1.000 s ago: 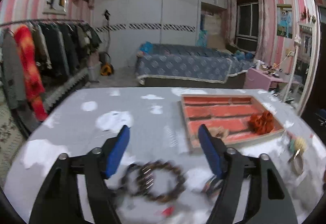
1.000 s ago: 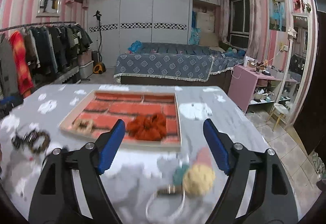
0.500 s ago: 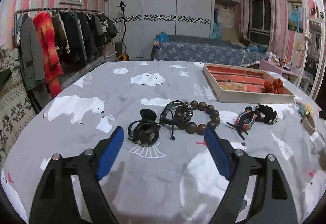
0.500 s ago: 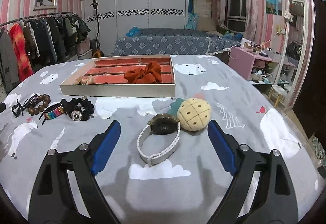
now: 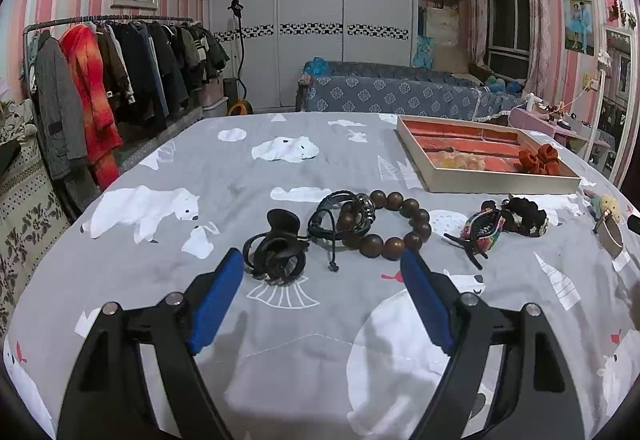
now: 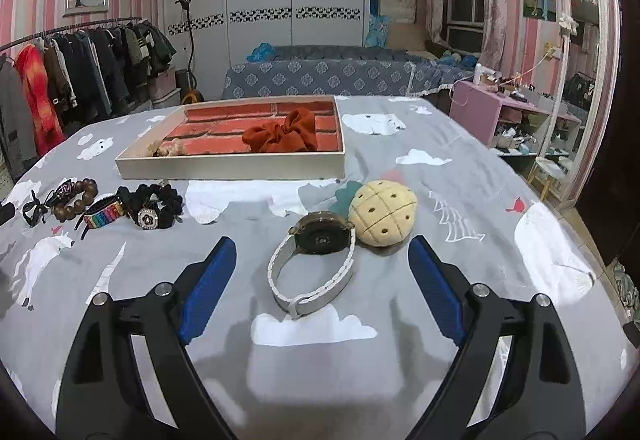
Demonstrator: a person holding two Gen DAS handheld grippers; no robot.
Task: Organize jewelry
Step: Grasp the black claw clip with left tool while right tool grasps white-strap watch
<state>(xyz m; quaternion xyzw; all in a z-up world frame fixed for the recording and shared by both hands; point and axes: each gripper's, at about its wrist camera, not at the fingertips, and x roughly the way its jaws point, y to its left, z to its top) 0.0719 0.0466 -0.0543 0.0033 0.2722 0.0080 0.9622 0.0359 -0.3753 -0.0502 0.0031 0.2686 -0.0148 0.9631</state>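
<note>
The left gripper [image 5: 322, 268] sits low in the frame with its blue-padded fingers spread wide and nothing between them, above the grey bear-print bedspread [image 5: 168, 167]. Just beyond the left pad lies a black plastic claw hair clip [image 5: 277, 250]. Right of it, at frame centre, a black leather cord bracelet [image 5: 336, 213] overlaps a bracelet of large brown wooden beads [image 5: 394, 224]. Further right lie a rainbow-patterned claw clip [image 5: 482, 230] and a black scrunchie [image 5: 526, 215] side by side.

The right gripper [image 6: 322, 268] is likewise spread apart and empty. Between its pads, slightly beyond them, lies a white-strapped wristwatch [image 6: 316, 264], its case touching a cream pineapple-shaped plush [image 6: 382, 217]. In the upper middle of the frame stands a shallow beige tray with a red lining [image 6: 232, 167], holding a rust-orange fabric scrunchie [image 6: 282, 135] in the right part and a small pale beaded piece [image 6: 168, 149] at its near left corner.
</note>
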